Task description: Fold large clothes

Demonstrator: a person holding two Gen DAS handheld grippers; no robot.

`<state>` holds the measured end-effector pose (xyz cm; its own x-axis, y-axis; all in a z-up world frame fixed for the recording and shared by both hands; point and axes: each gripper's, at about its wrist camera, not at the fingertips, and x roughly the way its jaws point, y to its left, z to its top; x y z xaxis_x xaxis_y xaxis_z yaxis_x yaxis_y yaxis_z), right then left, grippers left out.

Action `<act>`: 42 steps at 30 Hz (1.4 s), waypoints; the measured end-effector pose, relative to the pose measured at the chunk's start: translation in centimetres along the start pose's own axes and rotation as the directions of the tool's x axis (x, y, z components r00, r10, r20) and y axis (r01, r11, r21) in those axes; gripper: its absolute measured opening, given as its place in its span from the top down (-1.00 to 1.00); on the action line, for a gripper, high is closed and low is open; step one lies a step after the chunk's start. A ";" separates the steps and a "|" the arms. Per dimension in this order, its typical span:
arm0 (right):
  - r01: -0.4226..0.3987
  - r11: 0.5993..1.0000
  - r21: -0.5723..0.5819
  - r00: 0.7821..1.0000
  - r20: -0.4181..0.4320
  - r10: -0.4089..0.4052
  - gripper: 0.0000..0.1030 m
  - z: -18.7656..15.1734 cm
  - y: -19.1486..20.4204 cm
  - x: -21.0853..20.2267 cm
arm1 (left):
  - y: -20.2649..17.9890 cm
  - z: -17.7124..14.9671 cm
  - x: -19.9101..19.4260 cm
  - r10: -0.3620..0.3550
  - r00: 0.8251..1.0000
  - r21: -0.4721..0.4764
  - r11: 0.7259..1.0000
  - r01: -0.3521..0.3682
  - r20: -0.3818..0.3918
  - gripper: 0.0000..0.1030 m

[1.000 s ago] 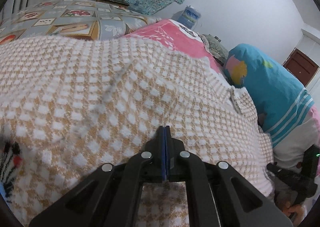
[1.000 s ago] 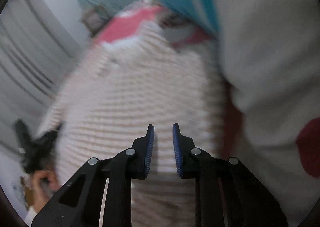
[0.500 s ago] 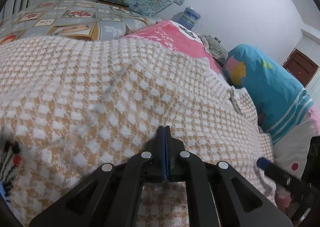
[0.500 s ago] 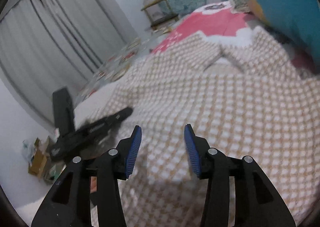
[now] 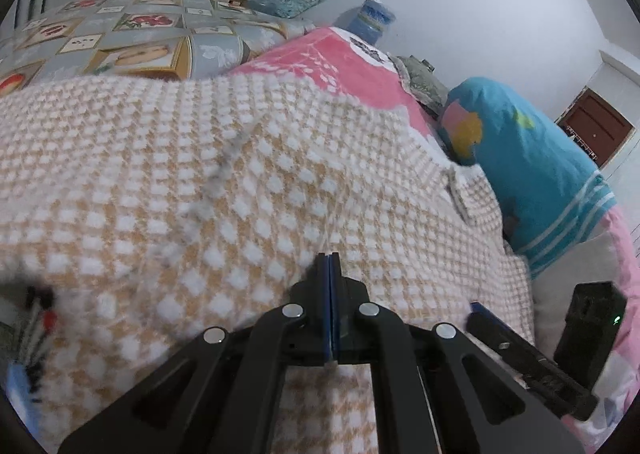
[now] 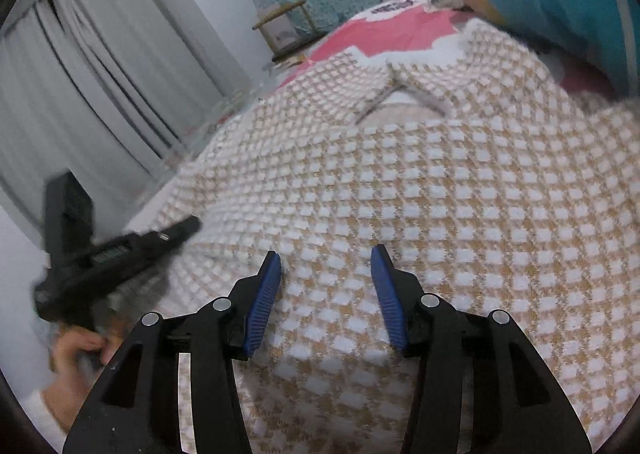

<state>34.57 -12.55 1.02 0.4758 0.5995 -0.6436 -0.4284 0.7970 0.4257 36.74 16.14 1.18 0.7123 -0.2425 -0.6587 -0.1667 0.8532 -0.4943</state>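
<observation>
Change: right gripper (image 6: 326, 266) is swinging in over the sweater (image 6: 440, 194); jaws opening, nothing between
Left gripper (image 5: 329, 260): jaws closed; whether pinching sweater, cannot tell

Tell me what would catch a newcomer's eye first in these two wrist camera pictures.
First, the tan-and-white checked sweater, spread across the bed and filling most of both views. Next, the right gripper, its blue-padded jaws opening just above the knit with nothing between them, and the left gripper, shut at the sweater's near edge. Behind lies a bright blue pillow on the pink blanket.
</observation>
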 end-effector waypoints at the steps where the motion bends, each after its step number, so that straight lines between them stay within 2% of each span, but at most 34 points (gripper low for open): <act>1: 0.030 0.999 -0.026 1.000 0.005 -0.030 0.11 -0.2 0.5 0.1 | -0.3 0.3 -0.5 0.007 1.000 -0.010 1.000 -0.007 0.015 0.95; 3: 0.063 0.997 -0.054 0.998 0.013 -0.063 0.11 -0.5 1.1 0.2 | -1.3 0.8 -1.0 0.021 0.999 0.007 1.000 -0.021 0.045 0.95; 6: 0.033 0.999 -0.031 0.999 0.014 -0.032 0.11 -0.5 1.4 0.5 | -3.7 1.6 0.2 0.043 0.999 0.093 0.995 -0.044 0.018 0.95; 8: 0.014 1.000 -0.016 1.000 0.015 -0.014 0.11 -0.4 1.0 -0.1 | -4.7 0.8 2.5 0.140 0.989 0.193 0.973 -0.130 -0.040 0.95; 9: 0.009 1.000 -0.013 1.000 0.013 -0.009 0.11 -0.4 0.5 -0.4 | -4.8 -0.3 3.9 0.201 0.979 0.275 0.944 -0.182 -0.043 0.94; 11: 0.011 1.000 -0.014 1.000 0.011 -0.011 0.11 -0.5 0.4 -0.9 | -5.0 -0.8 4.2 0.231 0.973 0.303 0.928 -0.218 -0.009 0.94; 16: 0.008 1.000 -0.011 1.000 0.012 -0.007 0.11 -0.3 0.4 -0.8 | -6.0 0.4 4.3 0.296 0.954 0.347 0.901 -0.261 -0.052 0.94; 18: 0.006 1.000 -0.011 1.000 0.015 -0.006 0.11 -0.3 0.5 -0.7 | -6.8 0.8 3.3 0.278 0.960 0.342 0.906 -0.249 -0.035 0.95; 20: 0.003 1.000 -0.010 1.000 0.018 -0.003 0.11 -0.8 -0.3 -1.3 | -6.8 1.1 1.6 0.149 0.989 0.314 0.939 -0.142 0.005 0.95; 22: 0.003 1.000 -0.010 1.000 0.018 -0.002 0.11 -1.0 -1.2 -2.9 | -6.3 0.6 1.9 0.121 0.993 0.302 0.947 -0.113 -0.007 0.95; 24: 0.003 1.000 -0.010 1.000 0.015 -0.003 0.11 -1.0 -1.2 -2.9 | -5.4 -0.5 4.6 0.175 0.981 0.355 0.925 -0.133 -0.088 0.94; 26: 0.008 1.000 -0.013 1.000 0.012 -0.008 0.11 -1.3 -1.6 -3.3 | -5.1 -0.7 4.6 0.176 0.982 0.351 0.925 -0.143 -0.062 0.93; 29: 0.005 1.000 -0.010 1.000 0.012 -0.005 0.11 -1.1 -1.6 -3.7 | -5.8 -0.8 4.7 0.223 0.974 0.392 0.900 -0.192 -0.035 0.93; 33: 0.013 1.000 -0.017 1.000 0.013 -0.013 0.11 -0.9 -1.3 -3.7 | -5.4 -0.7 4.0 0.182 0.981 0.357 0.922 -0.148 -0.063 0.94; 37: 0.021 1.000 -0.024 1.000 0.012 -0.020 0.11 -0.8 -1.0 -3.6 | -5.8 -1.7 2.7 0.187 0.981 0.377 0.913 -0.154 -0.055 0.93; 40: 0.021 0.999 -0.024 1.000 0.014 -0.021 0.11 -0.8 -0.7 -3.4 | -5.5 -2.0 0.6 0.157 0.987 0.353 0.926 -0.132 -0.042 0.94; 42: 0.021 0.999 -0.025 1.000 0.014 -0.021 0.11 -0.8 -0.7 -3.3 | -4.7 -1.9 -0.9 0.176 0.984 0.349 0.924 -0.159 -0.019 0.94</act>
<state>32.68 -15.13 2.33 0.4950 0.5836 -0.6437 -0.4370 0.8075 0.3961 35.62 11.44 3.01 0.6588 -0.0969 -0.7460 -0.0290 0.9877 -0.1539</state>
